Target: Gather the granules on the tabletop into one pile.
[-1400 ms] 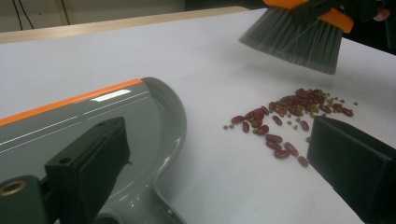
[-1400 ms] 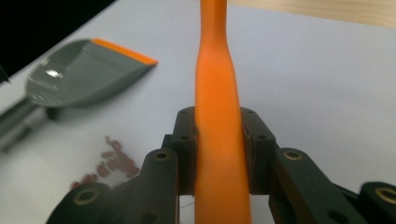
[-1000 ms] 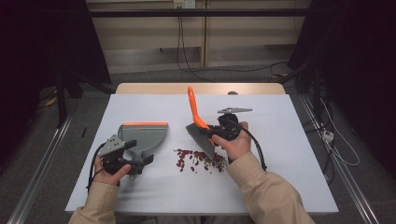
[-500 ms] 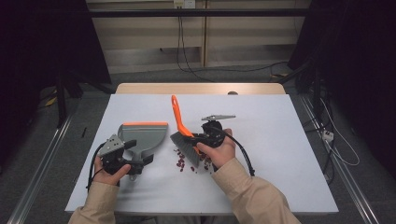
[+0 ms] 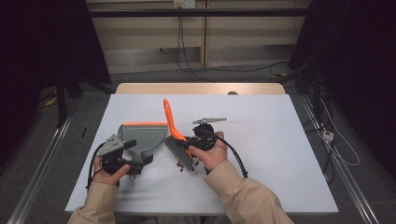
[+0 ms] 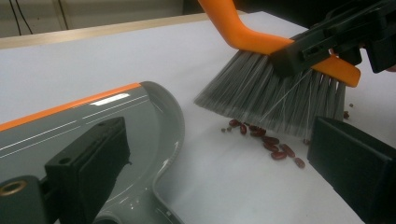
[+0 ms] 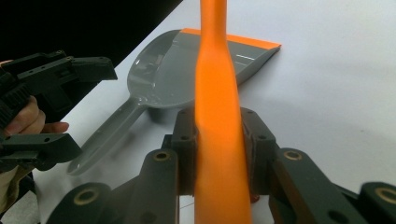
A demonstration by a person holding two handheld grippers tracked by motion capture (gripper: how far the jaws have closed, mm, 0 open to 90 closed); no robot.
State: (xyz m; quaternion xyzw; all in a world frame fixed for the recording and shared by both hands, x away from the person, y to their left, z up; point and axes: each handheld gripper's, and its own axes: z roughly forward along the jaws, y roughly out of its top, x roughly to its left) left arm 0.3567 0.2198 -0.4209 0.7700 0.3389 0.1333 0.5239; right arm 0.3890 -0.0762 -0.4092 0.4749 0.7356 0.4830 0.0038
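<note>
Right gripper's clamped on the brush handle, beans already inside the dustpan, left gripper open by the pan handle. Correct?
Not the beans. In the left gripper view the beans lie on the table under the brush bristles, outside the dustpan. The rest holds: right gripper clamps the brush handle, left gripper open by the pan handle.

The high view looks forward and down from above the person's side, taking in the whole white surface [image 5: 280, 140] at mid-frame. The left gripper view sits low and close, facing the brush [image 6: 280, 93] at upper right and the dustpan [image 6: 93, 126] at lower left. The right gripper view looks along the orange handle toward the same dustpan at upper centre.
</note>
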